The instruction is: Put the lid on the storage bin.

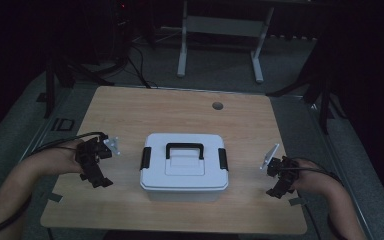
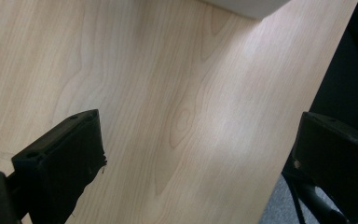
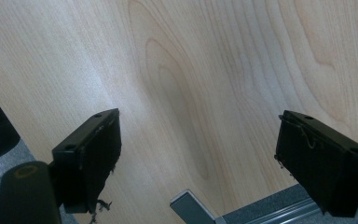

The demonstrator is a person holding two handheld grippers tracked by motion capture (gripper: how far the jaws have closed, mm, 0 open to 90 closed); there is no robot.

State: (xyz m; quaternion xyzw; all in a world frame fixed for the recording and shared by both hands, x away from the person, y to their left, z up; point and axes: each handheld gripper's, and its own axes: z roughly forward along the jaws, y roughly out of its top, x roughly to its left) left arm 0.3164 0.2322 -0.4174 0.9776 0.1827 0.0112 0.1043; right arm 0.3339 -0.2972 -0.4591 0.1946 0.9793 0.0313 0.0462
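- Wooden table [image 1: 130,110] beneath both tongs.
- White box [image 1: 184,167], lid latched, black handle [image 1: 184,149] flat, between the tongs, apart from both.
- Left gripper [image 1: 99,178] beside box's left end, jaws wide, empty.
- Right gripper [image 1: 276,190] beside right end, jaws wide, empty.

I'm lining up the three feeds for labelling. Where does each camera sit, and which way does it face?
High view: above the person's side, facing forward and down on the wooden table and white box; both forearms, left gripper and right gripper show.
Left gripper view: rides the left gripper, facing the tabletop; open jaws show.
Right gripper view: rides the right gripper, facing the tabletop; open jaws show.
Shared: high and left gripper views both catch the box.
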